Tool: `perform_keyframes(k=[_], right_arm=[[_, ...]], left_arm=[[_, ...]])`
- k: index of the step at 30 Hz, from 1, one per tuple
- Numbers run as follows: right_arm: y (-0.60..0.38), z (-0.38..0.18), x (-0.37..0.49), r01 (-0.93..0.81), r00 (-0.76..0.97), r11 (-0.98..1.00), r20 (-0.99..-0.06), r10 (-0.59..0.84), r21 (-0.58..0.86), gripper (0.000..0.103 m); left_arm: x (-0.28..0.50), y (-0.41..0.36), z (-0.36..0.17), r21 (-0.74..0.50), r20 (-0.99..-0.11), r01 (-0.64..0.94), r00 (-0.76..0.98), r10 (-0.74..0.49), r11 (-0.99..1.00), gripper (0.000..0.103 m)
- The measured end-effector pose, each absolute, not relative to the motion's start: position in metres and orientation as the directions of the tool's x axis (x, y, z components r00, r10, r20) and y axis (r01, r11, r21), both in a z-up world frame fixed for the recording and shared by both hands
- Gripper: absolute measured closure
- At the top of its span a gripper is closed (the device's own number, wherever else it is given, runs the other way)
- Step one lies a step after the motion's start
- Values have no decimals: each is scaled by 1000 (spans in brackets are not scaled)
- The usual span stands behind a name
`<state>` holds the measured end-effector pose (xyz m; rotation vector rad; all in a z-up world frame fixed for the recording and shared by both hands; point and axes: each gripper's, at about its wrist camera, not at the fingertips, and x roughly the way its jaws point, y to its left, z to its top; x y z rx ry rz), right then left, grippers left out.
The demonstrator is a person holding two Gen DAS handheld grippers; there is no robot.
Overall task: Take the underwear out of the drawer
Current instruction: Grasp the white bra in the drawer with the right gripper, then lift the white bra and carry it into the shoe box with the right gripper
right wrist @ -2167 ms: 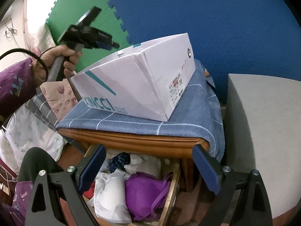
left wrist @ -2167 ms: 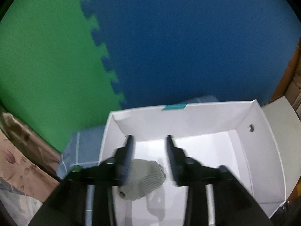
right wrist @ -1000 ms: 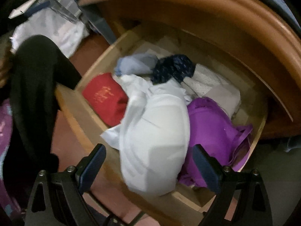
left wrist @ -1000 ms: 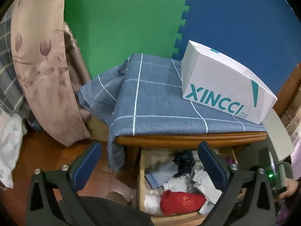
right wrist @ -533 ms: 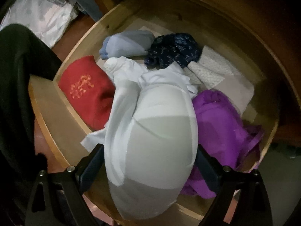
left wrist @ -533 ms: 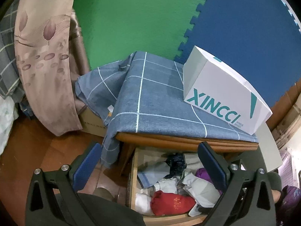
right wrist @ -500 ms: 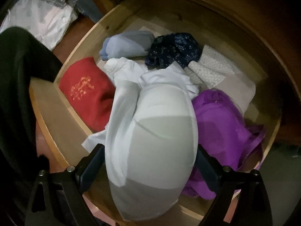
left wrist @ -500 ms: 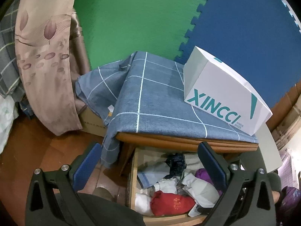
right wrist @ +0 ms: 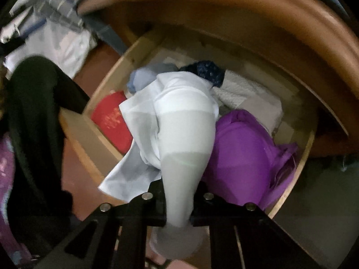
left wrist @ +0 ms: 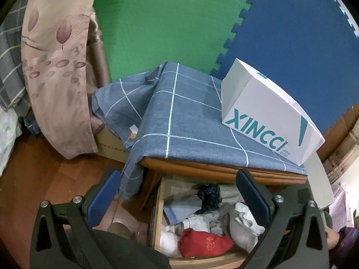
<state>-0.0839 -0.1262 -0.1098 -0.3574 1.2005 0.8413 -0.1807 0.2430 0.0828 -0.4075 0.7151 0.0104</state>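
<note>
Green foam mat [left wrist: 157, 22] fills the wall at 12 o'clock in the left wrist view, blue foam mat [left wrist: 291, 44] at 1–2. Patterned beige curtain [left wrist: 56, 67] hangs at 10. Wooden nightstand [left wrist: 213, 170] sits centre frame under a blue checked cloth [left wrist: 179, 123]; white XINCCI box [left wrist: 269, 116] stands on the cloth toward 3.

Drawer [left wrist: 157, 213] is pulled out below the tabletop at 6 in the left view; in the right wrist view its front rim [right wrist: 298, 174] curves round at 4. Inside, right view: purple garment [right wrist: 242, 152] at 4, red folded piece [right wrist: 112, 121] at 9, dark navy piece [right wrist: 208, 71] at 12, pale blue piece [right wrist: 143, 78] at 11, white knitted piece [right wrist: 237, 89] at 1. A dark trouser leg [right wrist: 33, 123] of the person is at 9, outside the drawer.

White underwear [right wrist: 184, 134] lies over the middle of the pile, its upper part among the other clothes, its lower end running down to 6.

Right gripper [right wrist: 178, 210]: jaws clamped together on the lower end of the white underwear, fabric bunched between the pads and bulging out below them.

Left gripper [left wrist: 177, 192]: jaws spread wide, nothing between them, hovering outside and above the drawer front; blue pads [left wrist: 105, 197] visible at 7 and 5.
</note>
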Motion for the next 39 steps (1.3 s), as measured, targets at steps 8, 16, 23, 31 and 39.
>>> perform_keyframes(k=[8,16,23,31,39], right_arm=[[-148,-62,-100,-710,164,649,-832,530,273,91],[-175,-3,-117,-715,223,616,-728,648,330,91],[-192,69,-139,-749,245,532,-582,775,393,91],[-220,154,-144,-796,254,397,-344,904,457,91],[-230,223,-81,-792,402,482,-275,873,374,91]], left_arm=[[-180,244,83,-368,-643,-162,755,-125,916,2],[-181,242,83,-347,-651,-167,751,-109,923,2],[-182,245,81,-361,-652,-176,750,-113,916,2],[-183,247,81,-365,-650,-178,751,-113,914,2],[-183,247,81,-366,-648,-175,753,-115,914,2]])
